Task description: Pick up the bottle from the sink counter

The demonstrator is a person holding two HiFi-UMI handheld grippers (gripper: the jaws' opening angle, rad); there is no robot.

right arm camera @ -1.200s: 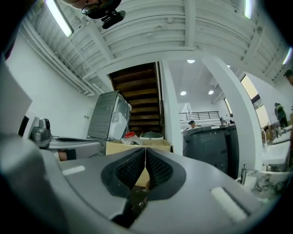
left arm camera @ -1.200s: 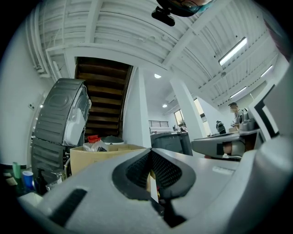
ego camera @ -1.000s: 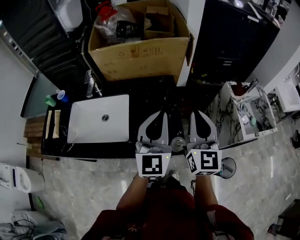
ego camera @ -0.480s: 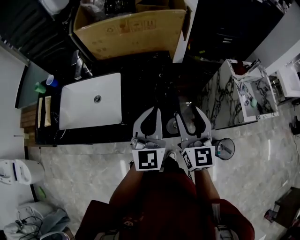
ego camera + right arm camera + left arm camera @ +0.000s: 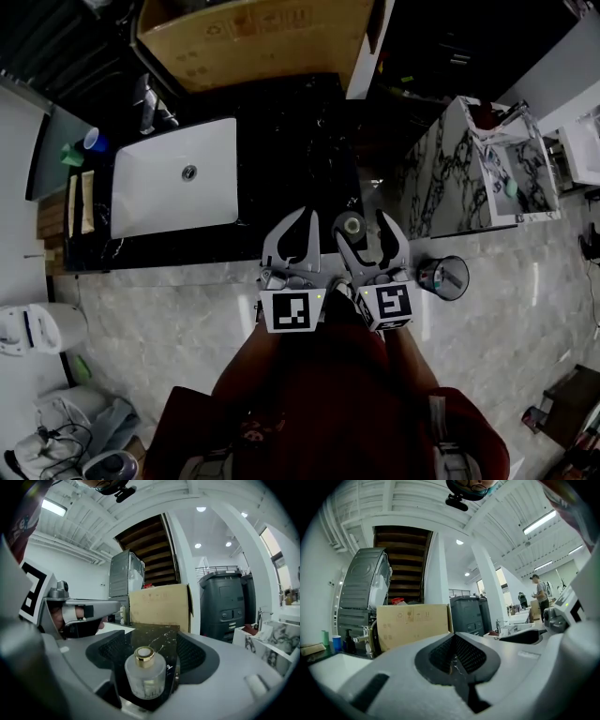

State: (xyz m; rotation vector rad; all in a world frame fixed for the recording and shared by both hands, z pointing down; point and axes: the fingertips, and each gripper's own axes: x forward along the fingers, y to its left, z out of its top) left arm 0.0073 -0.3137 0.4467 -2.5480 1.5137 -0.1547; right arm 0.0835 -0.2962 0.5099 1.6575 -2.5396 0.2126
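While the person stands at a black counter [image 5: 291, 141], the head view looks steeply down on one white sink [image 5: 150, 202] set into it. One faucet [image 5: 150, 98] stands behind the sink, one cardboard box [image 5: 244, 37] sits beyond the sink and to its right, and two small cups, one blue cup [image 5: 92, 139] and one green cup [image 5: 73, 155], stand off the sink's far left corner.

There is one bottle [image 5: 352, 225], small, of frosted glass with a gold cap. It stands upright on the counter, well to the right of the sink and about level with the sink's near edge.

There are two grippers, side by side to the right of the sink, each with one marker cube. The left gripper [image 5: 307, 217] is the nearer to the sink; its jaws are pressed together with nothing between them. The right gripper [image 5: 362, 223] has its jaws spread, and they have just been opening. The bottle stands between them, deep in the gap, with dark counter showing on both sides of it and neither pad pressing on the glass.
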